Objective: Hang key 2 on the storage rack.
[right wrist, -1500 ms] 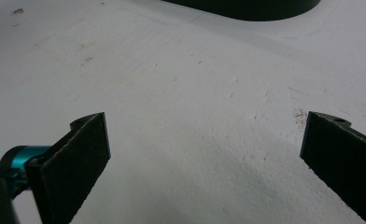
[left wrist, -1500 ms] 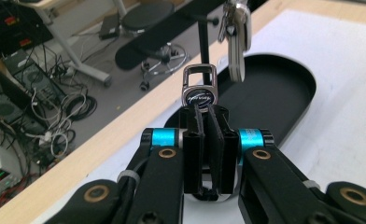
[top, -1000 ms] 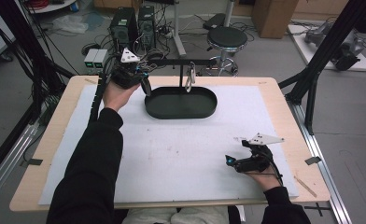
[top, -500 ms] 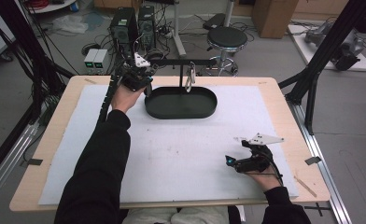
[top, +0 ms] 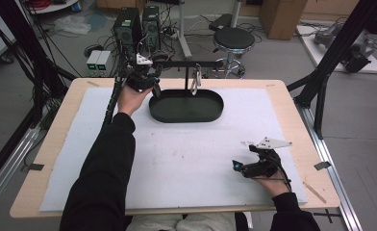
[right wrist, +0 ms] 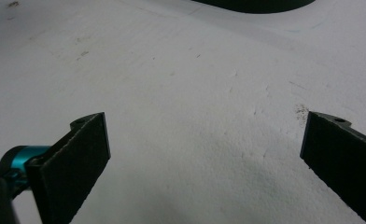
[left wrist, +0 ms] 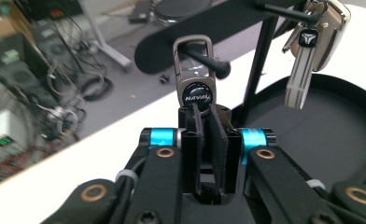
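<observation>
Left claw (left wrist: pixel 208 140) pinches the key fob (left wrist: pixel 196 77) strap, fob hooked just ahead.

The left arm stretches forward across the table, its black sleeve reaching far out, with the left gripper (top: pixel 145 79) held up at the far edge. Its jaws have just eased apart slightly but stand nearly together. The right gripper (top: pixel 254 166) rests low near the front edge, jaws spread wide.
</observation>
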`<state>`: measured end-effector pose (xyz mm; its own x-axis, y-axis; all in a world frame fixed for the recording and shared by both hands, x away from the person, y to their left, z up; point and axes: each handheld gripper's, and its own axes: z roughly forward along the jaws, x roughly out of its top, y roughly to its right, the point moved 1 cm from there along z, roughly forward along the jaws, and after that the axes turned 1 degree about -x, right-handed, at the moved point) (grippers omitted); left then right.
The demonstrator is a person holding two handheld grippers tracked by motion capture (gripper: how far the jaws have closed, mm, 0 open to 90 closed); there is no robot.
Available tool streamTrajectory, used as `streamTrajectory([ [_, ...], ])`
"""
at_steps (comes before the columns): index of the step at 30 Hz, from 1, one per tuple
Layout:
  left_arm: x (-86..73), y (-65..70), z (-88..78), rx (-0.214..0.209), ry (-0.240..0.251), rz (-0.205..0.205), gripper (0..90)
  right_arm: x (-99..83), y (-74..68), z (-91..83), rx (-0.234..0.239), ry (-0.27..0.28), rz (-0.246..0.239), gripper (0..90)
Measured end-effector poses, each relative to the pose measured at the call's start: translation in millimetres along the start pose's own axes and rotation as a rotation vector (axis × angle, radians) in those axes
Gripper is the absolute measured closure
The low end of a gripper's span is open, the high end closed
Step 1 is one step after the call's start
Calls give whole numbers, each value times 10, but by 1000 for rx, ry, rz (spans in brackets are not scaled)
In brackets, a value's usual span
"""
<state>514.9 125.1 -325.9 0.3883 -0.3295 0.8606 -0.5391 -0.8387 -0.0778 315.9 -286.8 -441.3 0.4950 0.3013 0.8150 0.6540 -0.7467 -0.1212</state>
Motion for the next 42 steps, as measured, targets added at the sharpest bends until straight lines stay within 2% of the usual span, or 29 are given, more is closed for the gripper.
streamTrajectory([
  [1,0,0,0,0,0,0,751,-2,3,-1,1,-2,-2,7],
  [2,-4,0,-12,-11,5,-4,751,-2,3,-1,1,-2,-2,7],
  [3,-2,4,-28,-21,3,-7,647,-4,9,-8,-4,-3,0,7],
  [4,2,-1,-48,-47,-8,-9,480,-8,25,-23,-8,2,9,7],
  [5,5,1,-92,-105,-8,-14,422,-9,32,-31,-11,2,10,7],
  [8,24,20,-143,-112,12,10,215,-10,41,-46,-12,7,16,7],
  [9,36,31,-173,-130,23,22,139,-14,44,-58,-10,3,24,7],
  [10,45,49,-208,-180,34,12,91,-14,48,-58,-11,5,22,7],
  [11,45,49,-208,-180,34,12,40,-14,48,-58,-11,5,22,7],
  [12,46,60,-226,-214,31,14,40,-15,46,-62,-11,4,28,7],
  [13,35,79,-242,-281,16,14,17,-11,46,-69,-12,3,28,7],
  [14,35,79,-242,-281,16,14,17,-10,51,-70,-14,8,28,7],
  [15,25,91,-248,-317,5,24,17,-10,52,-74,-11,9,33,7],
  [16,9,124,-259,-310,-17,42,17,-9,54,-78,-14,10,37,7],
  [18,-2,136,-274,-308,-10,52,17,-10,58,-82,-14,10,37,7],
  [22,-18,155,-319,-339,-13,49,17,-13,66,-92,-19,13,46,7],
  [24,-34,219,-371,-369,6,82,17,-11,68,-92,-19,13,48,7],
  [29,-115,330,-440,-393,14,116,17,-9,62,-88,-19,16,42,7],
  [31,-134,343,-454,-394,9,125,17,-10,56,-93,-18,16,42,7],
  [33,-197,366,-514,-386,-5,154,17,-11,52,-100,-17,16,44,7],
  [42,-353,341,-687,-387,9,141,17,-24,54,-118,-20,16,53,7],
])
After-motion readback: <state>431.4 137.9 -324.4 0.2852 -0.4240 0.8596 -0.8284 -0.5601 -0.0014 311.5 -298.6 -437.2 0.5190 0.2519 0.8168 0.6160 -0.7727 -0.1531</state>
